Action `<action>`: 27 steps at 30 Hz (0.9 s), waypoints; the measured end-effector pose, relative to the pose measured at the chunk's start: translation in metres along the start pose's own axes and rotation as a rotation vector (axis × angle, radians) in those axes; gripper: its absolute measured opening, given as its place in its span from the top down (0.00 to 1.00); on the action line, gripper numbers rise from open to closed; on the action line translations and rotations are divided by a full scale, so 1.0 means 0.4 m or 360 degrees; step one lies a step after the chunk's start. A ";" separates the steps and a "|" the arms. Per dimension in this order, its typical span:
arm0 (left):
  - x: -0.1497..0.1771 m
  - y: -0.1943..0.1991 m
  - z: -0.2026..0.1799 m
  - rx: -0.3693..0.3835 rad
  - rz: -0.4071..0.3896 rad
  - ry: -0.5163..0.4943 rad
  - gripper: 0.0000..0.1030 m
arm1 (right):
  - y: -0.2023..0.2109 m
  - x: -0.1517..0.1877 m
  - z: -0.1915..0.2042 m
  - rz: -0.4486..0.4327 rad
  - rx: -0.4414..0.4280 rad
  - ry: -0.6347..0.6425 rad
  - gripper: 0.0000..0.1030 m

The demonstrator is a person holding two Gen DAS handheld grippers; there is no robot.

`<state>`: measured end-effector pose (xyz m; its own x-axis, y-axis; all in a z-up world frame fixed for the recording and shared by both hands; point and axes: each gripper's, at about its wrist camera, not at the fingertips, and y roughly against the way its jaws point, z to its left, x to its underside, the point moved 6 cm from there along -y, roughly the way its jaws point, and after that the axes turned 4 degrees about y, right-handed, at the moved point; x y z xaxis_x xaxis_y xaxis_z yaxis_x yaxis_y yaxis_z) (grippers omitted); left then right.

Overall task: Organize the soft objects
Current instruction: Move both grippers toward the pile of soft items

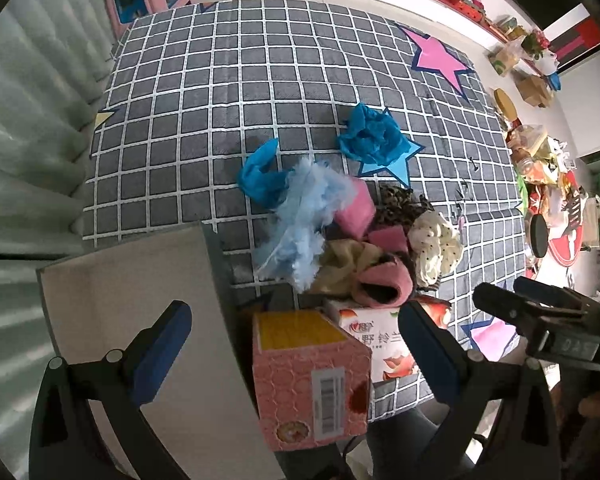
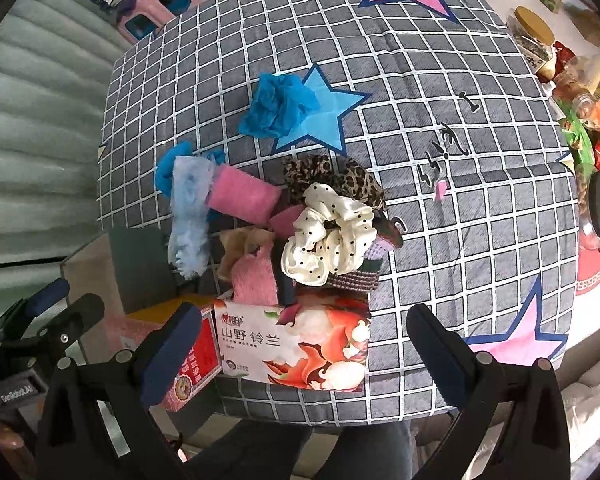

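both claws stand wide and hold nothing: the left claw (image 1: 296, 354) hangs over a pink box (image 1: 312, 376), the right claw (image 2: 304, 352) over a flowered tissue pack (image 2: 296, 344). just beyond the boxes, on the checked cloth (image 2: 440, 240), lies a heap of soft things: a cream dotted scrunchie (image 2: 328, 236), a leopard scrunchie (image 2: 332, 178), a pink roll (image 2: 242, 196), pale blue fluff (image 2: 188, 216). a crumpled blue wad (image 2: 276, 104) sits apart.

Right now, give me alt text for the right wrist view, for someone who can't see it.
The open right hand-held gripper hangs above a flowered tissue pack at the near edge of a grey checked cloth. Behind the pack lies a heap of soft things: a cream dotted scrunchie, a leopard scrunchie, a pink roll and crumpled blue material.
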<state>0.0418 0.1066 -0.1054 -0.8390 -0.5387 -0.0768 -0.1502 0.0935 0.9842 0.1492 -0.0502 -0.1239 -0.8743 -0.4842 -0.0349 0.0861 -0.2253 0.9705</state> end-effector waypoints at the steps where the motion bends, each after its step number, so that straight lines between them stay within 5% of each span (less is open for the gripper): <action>1: -0.004 -0.002 0.002 -0.0001 0.0000 -0.0002 0.00 | -0.002 0.000 0.002 0.0001 -0.0001 -0.0007 0.00; 14: -0.054 -0.033 0.039 -0.0049 0.0027 0.0063 0.00 | -0.040 0.006 0.012 0.0107 -0.0016 -0.0042 0.00; 27: -0.168 -0.117 0.036 -0.0045 0.0063 0.0262 0.00 | -0.089 -0.098 -0.022 0.0139 -0.0062 0.0063 0.00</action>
<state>0.0977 0.1505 -0.1488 -0.7465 -0.6653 -0.0131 -0.1019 0.0948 0.9903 0.1845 -0.0306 -0.1592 -0.8429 -0.5366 0.0395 0.1807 -0.2132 0.9602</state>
